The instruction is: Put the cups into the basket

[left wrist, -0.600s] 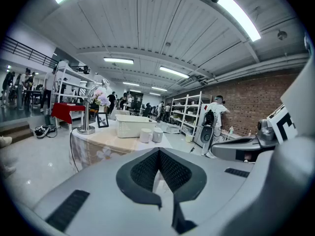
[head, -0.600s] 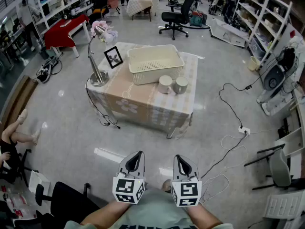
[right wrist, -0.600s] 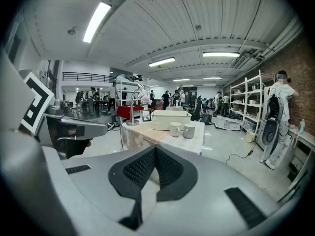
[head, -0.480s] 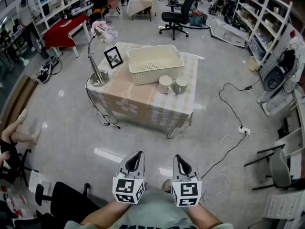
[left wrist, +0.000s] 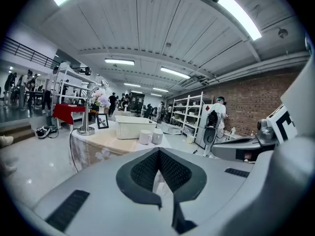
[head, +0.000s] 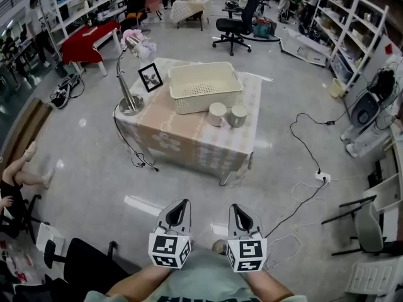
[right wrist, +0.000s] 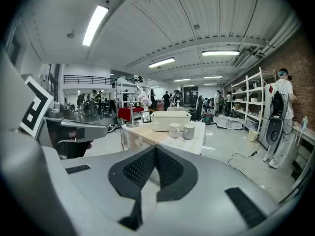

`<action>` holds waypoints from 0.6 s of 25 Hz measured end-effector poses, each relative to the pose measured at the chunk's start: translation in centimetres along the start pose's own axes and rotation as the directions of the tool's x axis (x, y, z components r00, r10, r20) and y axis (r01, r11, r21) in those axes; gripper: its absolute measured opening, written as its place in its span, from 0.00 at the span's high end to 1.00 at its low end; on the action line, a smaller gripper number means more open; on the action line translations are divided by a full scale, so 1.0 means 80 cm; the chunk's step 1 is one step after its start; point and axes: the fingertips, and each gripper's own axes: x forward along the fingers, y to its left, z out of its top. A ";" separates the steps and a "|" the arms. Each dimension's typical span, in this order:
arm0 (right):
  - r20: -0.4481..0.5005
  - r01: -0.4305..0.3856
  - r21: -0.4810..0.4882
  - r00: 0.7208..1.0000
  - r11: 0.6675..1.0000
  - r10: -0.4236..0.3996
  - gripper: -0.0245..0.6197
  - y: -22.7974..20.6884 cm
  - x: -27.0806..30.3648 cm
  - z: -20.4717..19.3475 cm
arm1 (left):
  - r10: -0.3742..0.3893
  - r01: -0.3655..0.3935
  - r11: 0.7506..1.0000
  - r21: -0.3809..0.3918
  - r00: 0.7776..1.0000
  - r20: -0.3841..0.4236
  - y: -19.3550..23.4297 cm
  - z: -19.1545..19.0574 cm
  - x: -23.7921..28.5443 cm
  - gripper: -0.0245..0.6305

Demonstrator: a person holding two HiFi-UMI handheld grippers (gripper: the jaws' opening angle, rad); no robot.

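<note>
Two pale cups (head: 217, 113) (head: 237, 115) stand side by side on a cloth-covered table (head: 189, 137), just in front of a cream plastic basket (head: 204, 87). Both grippers are held close to the person's body, far short of the table. My left gripper (head: 182, 202) and my right gripper (head: 233, 207) both point toward the table with their jaws together and nothing between them. The left gripper view shows its shut jaws (left wrist: 158, 150) below the distant cups (left wrist: 145, 137) and basket (left wrist: 129, 128). In the right gripper view the cups (right wrist: 174, 130) stand beyond that gripper's shut jaws (right wrist: 155, 148).
A desk lamp (head: 129, 87), a framed picture (head: 150, 75) and flowers (head: 141, 43) share the table's left side. Cables (head: 308, 168) trail across the floor at the right. A black chair (head: 82, 263) is at the lower left, shelving (head: 352, 36) at the right.
The head view has shifted slightly, so the table sits a touch lower in the picture. Both grippers keep their place and stay shut.
</note>
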 end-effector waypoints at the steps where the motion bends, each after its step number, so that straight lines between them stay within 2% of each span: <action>1: 0.002 -0.004 0.004 1.000 1.000 0.004 0.95 -0.003 0.000 0.001 | 0.003 -0.003 1.000 -0.001 1.000 0.001 -0.002 0.001 0.001 0.95; 15: 0.019 -0.054 -0.007 0.998 0.999 0.054 0.95 -0.076 -0.015 -0.004 | 0.067 -0.067 0.998 -0.014 0.997 0.022 -0.059 0.005 0.036 0.95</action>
